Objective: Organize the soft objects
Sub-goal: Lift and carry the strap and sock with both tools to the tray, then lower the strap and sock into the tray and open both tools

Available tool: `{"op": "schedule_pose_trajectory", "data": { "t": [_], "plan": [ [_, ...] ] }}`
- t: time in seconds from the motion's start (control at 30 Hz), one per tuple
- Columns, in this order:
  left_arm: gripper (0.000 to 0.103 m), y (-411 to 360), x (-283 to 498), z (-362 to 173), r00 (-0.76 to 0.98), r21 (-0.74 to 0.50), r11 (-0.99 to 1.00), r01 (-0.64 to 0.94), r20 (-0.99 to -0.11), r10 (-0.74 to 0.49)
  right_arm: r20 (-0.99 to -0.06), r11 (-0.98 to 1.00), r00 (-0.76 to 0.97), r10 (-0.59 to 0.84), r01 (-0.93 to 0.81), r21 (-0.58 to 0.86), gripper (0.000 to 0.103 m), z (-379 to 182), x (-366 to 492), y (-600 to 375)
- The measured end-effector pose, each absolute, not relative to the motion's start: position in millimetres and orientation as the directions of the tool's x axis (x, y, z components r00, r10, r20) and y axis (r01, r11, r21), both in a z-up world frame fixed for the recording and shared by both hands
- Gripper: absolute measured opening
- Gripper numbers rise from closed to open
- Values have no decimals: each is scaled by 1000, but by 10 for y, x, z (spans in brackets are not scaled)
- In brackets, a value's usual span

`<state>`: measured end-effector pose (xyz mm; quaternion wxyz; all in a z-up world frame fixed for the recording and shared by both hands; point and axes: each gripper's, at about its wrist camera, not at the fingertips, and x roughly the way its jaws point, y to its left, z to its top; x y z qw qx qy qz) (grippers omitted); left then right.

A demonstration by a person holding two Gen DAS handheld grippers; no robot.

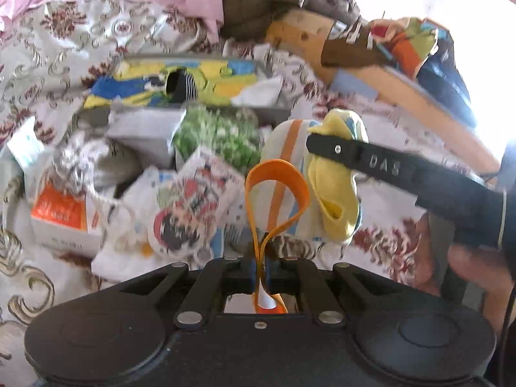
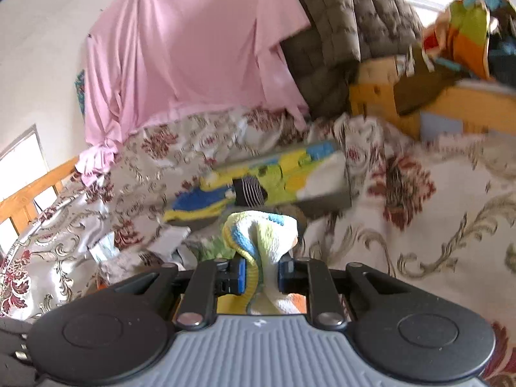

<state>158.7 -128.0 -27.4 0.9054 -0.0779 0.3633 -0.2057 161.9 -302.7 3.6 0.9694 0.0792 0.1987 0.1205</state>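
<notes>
Nearest me, my left gripper [image 1: 262, 266] has its jaws clenched on the thin orange band [image 1: 277, 190] of a white, orange-striped sock [image 1: 287, 161]. Just beyond, my right gripper [image 2: 259, 272] grasps the yellow-and-blue sock [image 2: 258, 235] bunched against it; both socks hang above the floral bedspread [image 2: 419, 225]. Further off lie printed cloth bags [image 1: 190, 206], then a grey box of folded socks [image 1: 193, 80]. My worry: the band grip is slight, so a tug between hands could slip it free into the clutter.
</notes>
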Motion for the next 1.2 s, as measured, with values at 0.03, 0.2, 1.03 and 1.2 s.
{"op": "schedule_pose_trajectory", "data": {
  "t": [0.03,0.2,1.03,1.2],
  "plan": [
    [4,-1273,1585,-244,659,-294,902,315,-616,-431,-353,959,898,263,-205,194,20,55,1599,-3026],
    [4,-1233,1647,-90,684,-303,900,313,-586,-435,-313,967,918,244,-208,145,20,196,1583,-2988],
    [5,-1028,4263,194,818,-341,922,181,-469,-334,-229,964,948,221,-176,200,20,104,3815,-3023],
    [5,-1191,4592,35,802,-341,921,189,-488,-345,-281,952,932,228,-153,264,21,-46,4025,-3108]
  ]
}}
